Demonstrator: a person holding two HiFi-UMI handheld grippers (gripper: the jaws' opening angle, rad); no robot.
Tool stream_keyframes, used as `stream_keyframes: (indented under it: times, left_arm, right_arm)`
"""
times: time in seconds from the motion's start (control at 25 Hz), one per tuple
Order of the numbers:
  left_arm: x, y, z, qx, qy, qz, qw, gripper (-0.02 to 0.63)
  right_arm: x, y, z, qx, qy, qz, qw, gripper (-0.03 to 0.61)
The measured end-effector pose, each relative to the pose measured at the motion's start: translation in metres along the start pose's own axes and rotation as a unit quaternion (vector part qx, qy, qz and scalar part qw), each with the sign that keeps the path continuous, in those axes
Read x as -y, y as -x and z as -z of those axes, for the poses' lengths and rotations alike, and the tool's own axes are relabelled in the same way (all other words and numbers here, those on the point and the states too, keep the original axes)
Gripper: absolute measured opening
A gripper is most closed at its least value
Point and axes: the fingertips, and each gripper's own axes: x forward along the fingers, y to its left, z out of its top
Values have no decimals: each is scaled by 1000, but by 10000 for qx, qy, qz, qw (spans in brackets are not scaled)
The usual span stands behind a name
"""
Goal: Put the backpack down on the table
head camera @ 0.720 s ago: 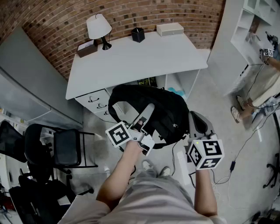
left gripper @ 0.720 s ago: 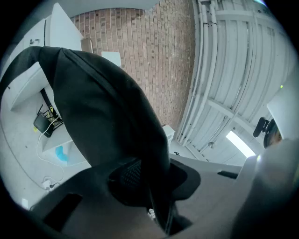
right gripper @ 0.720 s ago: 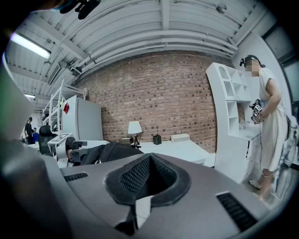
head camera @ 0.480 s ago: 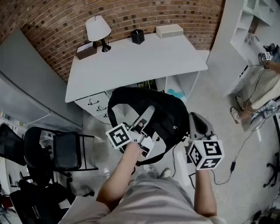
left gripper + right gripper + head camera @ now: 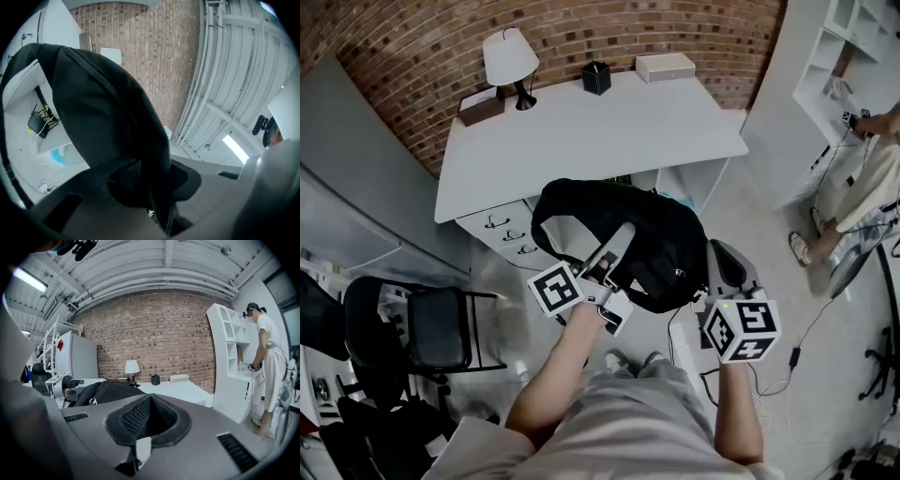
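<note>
The black backpack hangs in the air in front of the white table, over the floor just short of the table's front edge. My left gripper is shut on it from below and holds it up. In the left gripper view the black fabric runs down between the pads. My right gripper is at the backpack's right side, apart from it, shut with nothing in it. The right gripper view shows its pads together and the backpack to the left.
On the table's far edge stand a lamp, a black cup, a white box and a brown box. Drawers sit under the table. A black chair is at the left, a person by white shelves at the right.
The backpack hangs slightly higher and its dangling strap no longer shows below it. Both grippers keep about the same places. The person at the right has shifted.
</note>
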Motion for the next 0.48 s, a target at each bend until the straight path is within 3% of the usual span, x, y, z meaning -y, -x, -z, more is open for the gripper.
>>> stream_keyframes:
  times: [0.48]
  left_arm:
    - [-6,-52,-20,-83,-225,78,9997,63]
  right_arm:
    - [29,-36,-9,91,-123,-55,9999,0]
